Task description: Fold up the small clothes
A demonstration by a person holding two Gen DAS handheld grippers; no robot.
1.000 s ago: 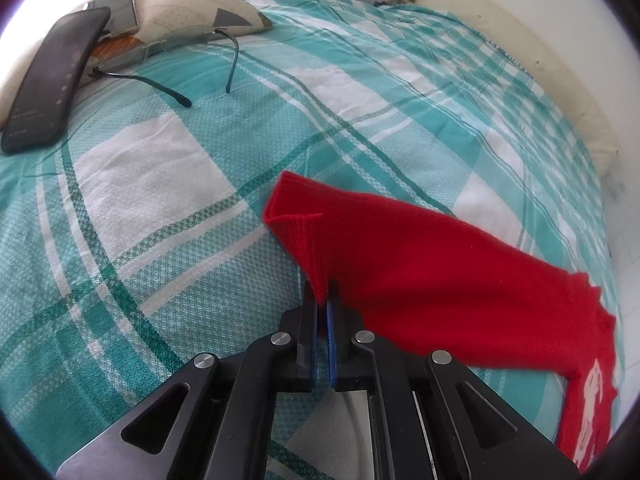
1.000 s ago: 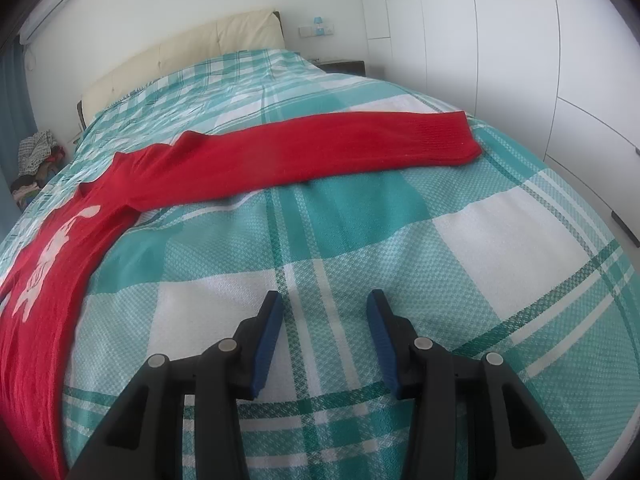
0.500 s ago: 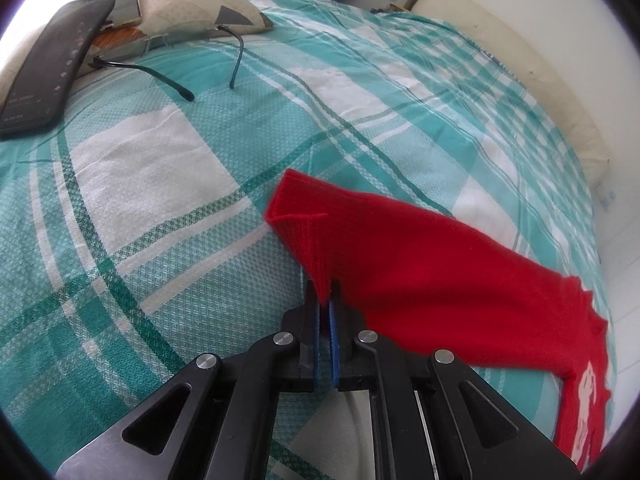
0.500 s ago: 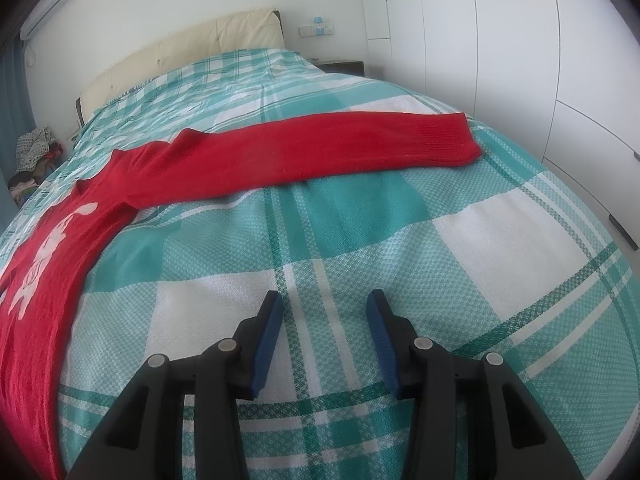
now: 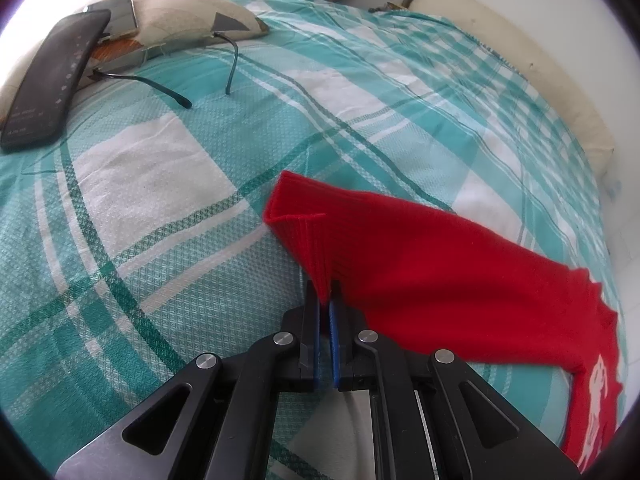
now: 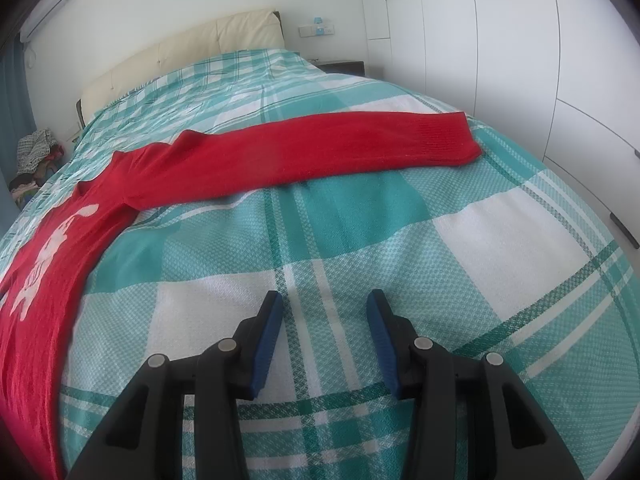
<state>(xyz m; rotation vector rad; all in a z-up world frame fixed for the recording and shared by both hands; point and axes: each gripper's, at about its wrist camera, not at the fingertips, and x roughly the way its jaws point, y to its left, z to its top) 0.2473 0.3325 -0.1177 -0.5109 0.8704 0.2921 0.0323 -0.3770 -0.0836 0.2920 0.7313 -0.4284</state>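
Item: red knit sweater [image 6: 280,156], white print on chest [image 6: 48,256]
Surface: lies on teal-and-white plaid bedspread [image 6: 400,264]
Right-view sleeve: stretched out flat, ribbed cuff [image 6: 448,140] near bed edge
Left-view sleeve: cuff [image 5: 304,224] lifted, corner folded over, lower edge pinched up
Body: flat, runs off frame

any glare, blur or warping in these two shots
Left wrist view: blown-out glare at the top left above the pillow, fisheye bulge in the bedspread, dark corner vignette; red sweater sharp. Right wrist view: even daylight, wardrobe doors bowed, no motion blur.
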